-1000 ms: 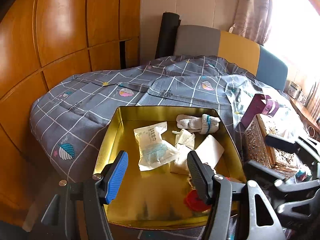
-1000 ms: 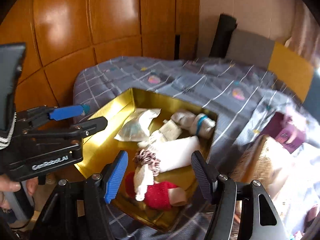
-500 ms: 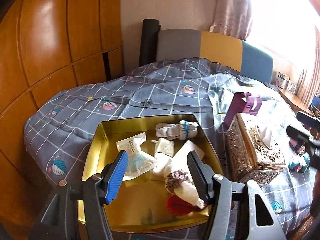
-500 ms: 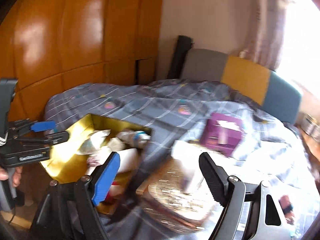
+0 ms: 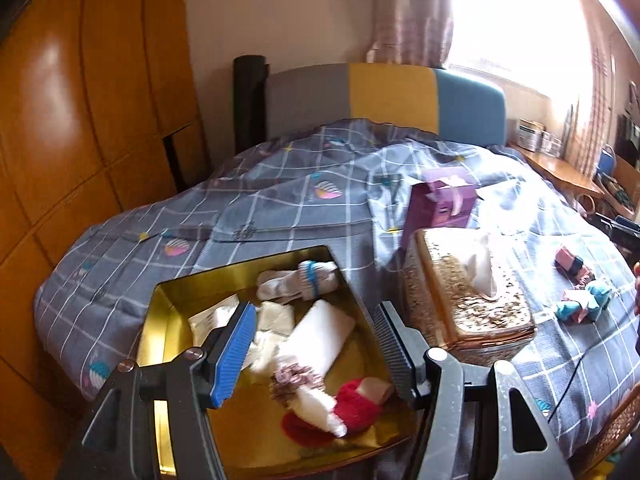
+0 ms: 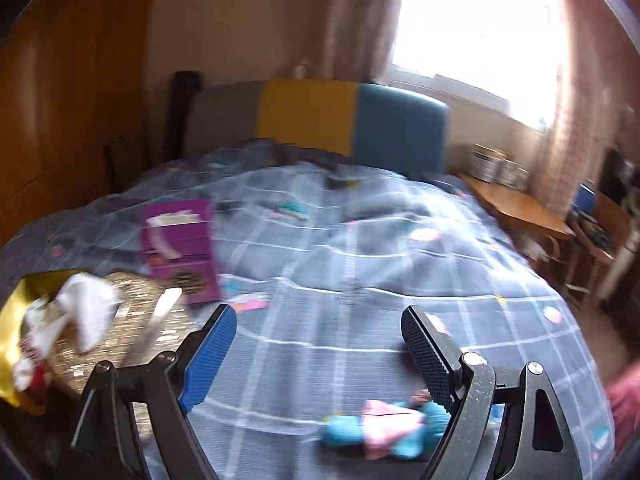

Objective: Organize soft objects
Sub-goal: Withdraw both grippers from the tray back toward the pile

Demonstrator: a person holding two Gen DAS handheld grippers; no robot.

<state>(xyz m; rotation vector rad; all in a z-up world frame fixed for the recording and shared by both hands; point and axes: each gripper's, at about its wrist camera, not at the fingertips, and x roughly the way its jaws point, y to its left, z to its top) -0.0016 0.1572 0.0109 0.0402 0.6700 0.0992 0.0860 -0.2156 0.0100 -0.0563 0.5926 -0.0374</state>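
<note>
A gold tin tray (image 5: 172, 292) lies on the bed and holds a white sock with blue stripes (image 5: 298, 282), a white folded cloth (image 5: 320, 334), a plastic packet (image 5: 210, 318), a frilly scrunchie (image 5: 294, 376) and a red-and-white sock (image 5: 352, 406). My left gripper (image 5: 314, 344) is open and empty just above the tray. A pink-and-blue soft bundle (image 5: 582, 304) lies on the quilt at right. In the right wrist view it (image 6: 384, 424) lies just below my open, empty right gripper (image 6: 320, 348). The tray's edge (image 6: 16, 308) shows at far left.
A gold sequined tissue box (image 5: 468, 292) stands right of the tray, with a purple box (image 5: 442, 202) behind it. A small pink-and-dark item (image 5: 572, 262) lies on the grey checked quilt (image 5: 280, 200). Wooden wardrobe on the left, desk (image 6: 516, 208) on the right.
My right gripper has swung right, away from the tray and across the bed to the pink-and-blue bundle. The left view has also turned right and pulled back a little.
</note>
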